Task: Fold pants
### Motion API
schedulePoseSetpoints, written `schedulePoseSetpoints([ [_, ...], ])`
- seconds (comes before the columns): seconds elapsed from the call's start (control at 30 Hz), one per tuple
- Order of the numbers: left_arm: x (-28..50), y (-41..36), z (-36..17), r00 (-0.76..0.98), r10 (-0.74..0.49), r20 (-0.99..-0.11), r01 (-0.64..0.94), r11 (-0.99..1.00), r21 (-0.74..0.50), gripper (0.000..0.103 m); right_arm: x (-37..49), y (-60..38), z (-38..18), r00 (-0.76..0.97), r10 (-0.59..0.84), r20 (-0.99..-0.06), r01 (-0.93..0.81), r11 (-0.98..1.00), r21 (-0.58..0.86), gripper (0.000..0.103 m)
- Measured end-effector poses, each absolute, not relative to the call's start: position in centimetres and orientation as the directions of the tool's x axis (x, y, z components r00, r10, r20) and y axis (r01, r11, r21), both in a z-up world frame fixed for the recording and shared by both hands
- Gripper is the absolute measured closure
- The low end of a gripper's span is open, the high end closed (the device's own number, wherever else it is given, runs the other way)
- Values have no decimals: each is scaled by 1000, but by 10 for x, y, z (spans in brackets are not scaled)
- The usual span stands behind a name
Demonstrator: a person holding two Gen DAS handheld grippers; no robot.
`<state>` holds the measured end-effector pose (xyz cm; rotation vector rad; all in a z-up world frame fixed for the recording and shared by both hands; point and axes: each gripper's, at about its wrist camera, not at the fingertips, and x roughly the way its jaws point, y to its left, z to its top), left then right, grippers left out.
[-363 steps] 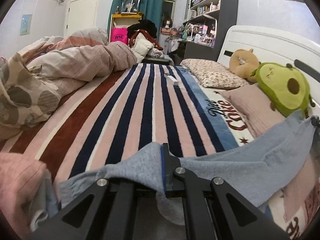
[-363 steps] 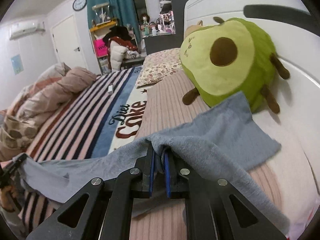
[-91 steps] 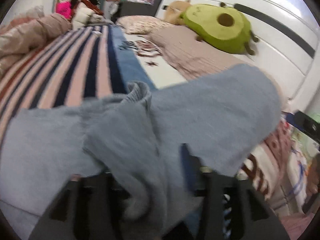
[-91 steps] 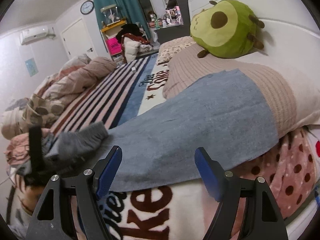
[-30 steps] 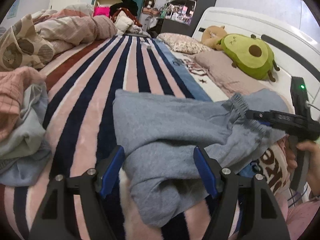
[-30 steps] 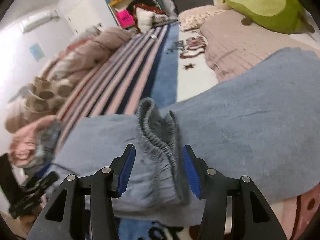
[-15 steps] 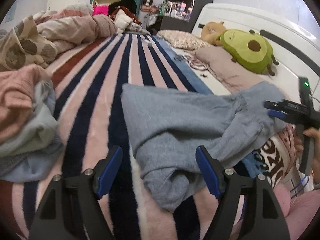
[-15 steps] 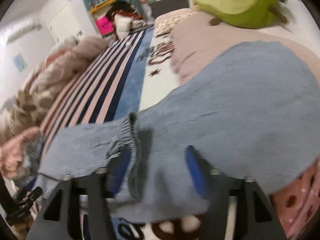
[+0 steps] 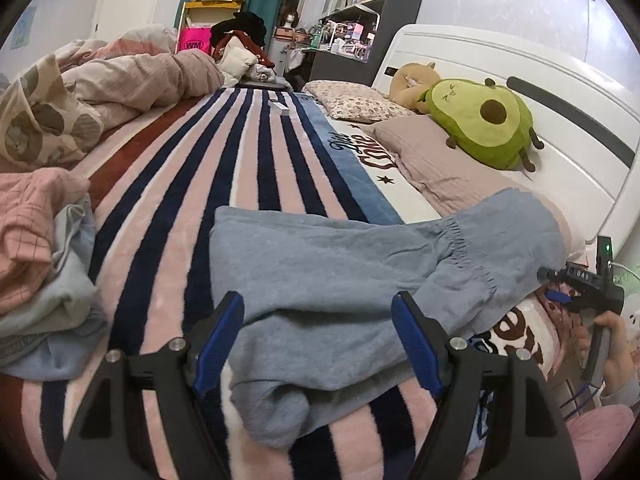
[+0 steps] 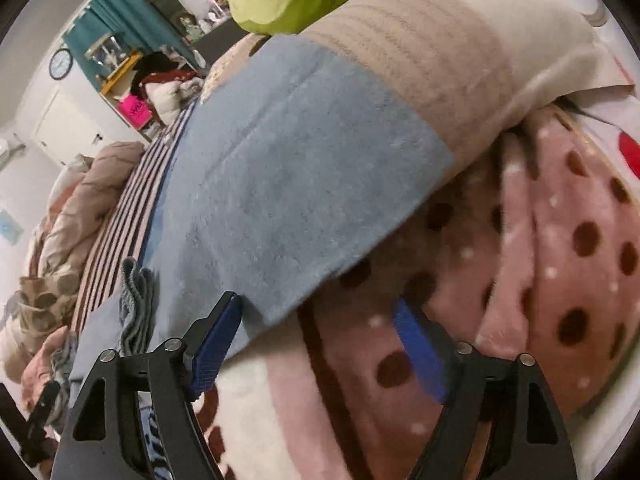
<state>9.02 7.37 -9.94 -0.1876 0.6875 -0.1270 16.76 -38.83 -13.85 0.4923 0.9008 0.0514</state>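
Left wrist view
Left tongs (image 9: 318, 332): spread wide, holding nothing, over the near edge of the pants.
Pants (image 9: 344, 264): grey-blue, lying across the striped blanket (image 9: 224, 184) on the bed, waistband bunched, far end draped onto the pink pillow (image 9: 436, 156).
Clothes pile (image 9: 36, 260): just left of the pants.

Right wrist view
Right tongs (image 10: 320, 344): spread wide, empty, at the pants' leg hem.
Pants (image 10: 280, 176): leg end over the pillow (image 10: 432, 52), above a dotted pink blanket (image 10: 560, 248).

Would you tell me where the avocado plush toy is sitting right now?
In the left wrist view, the avocado plush lies at upper right, on the pink pillow against the white headboard, beside a tan plush.
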Motion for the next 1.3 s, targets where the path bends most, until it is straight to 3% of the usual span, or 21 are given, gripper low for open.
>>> schedulePoseSetpoints([
  [0.13,94,68,-100,760,-160,-630,46,980,-193,30,177,-384,-133,653,375,-658,80,830,552,36],
  [0.2,96,67,-101,760,-153,-631,41,981,-188,30,181,-381,-133,666,354,-656,94,833,545,37],
  [0.27,99,67,-102,761,-140,-633,36,984,-174,30,180,-381,-134,678,320,-662,129,834,536,54],
  [0.3,98,67,-102,762,-136,-633,35,985,-169,30,178,-380,-134,682,304,-665,140,838,527,56],
  [0.4,98,68,-102,765,-139,-629,38,984,-171,30,165,-381,-132,690,293,-662,136,845,516,75],
  [0.43,98,69,-102,766,-140,-628,38,984,-172,30,162,-385,-128,697,317,-643,111,838,534,90],
  [0.47,98,70,-102,767,-139,-627,38,984,-172,30,161,-384,-124,700,334,-631,89,836,542,92],
  [0.63,97,74,-103,772,-148,-618,38,982,-187,30,174,-382,-115,717,330,-614,91,829,552,89],
  [0.7,95,78,-103,776,-151,-612,35,980,-198,30,183,-381,-115,724,342,-599,89,815,573,77],
  [0.77,94,83,-104,781,-154,-606,31,978,-208,30,188,-373,-111,741,292,-605,101,842,529,76],
  [0.8,94,85,-104,783,-156,-602,27,976,-217,30,189,-368,-109,742,264,-616,105,862,496,77],
  [0.87,93,91,-105,789,-158,-594,21,973,-230,30,192,-356,-100,745,195,-637,116,904,412,98],
  [1.07,91,114,-103,813,-154,-561,-1,964,-266,30,202,-306,-58,770,214,-601,6,940,342,100],
  [1.3,86,140,-101,823,-158,-546,0,961,-278,30,214,-173,-39,672,405,-619,-300,914,273,100],
])
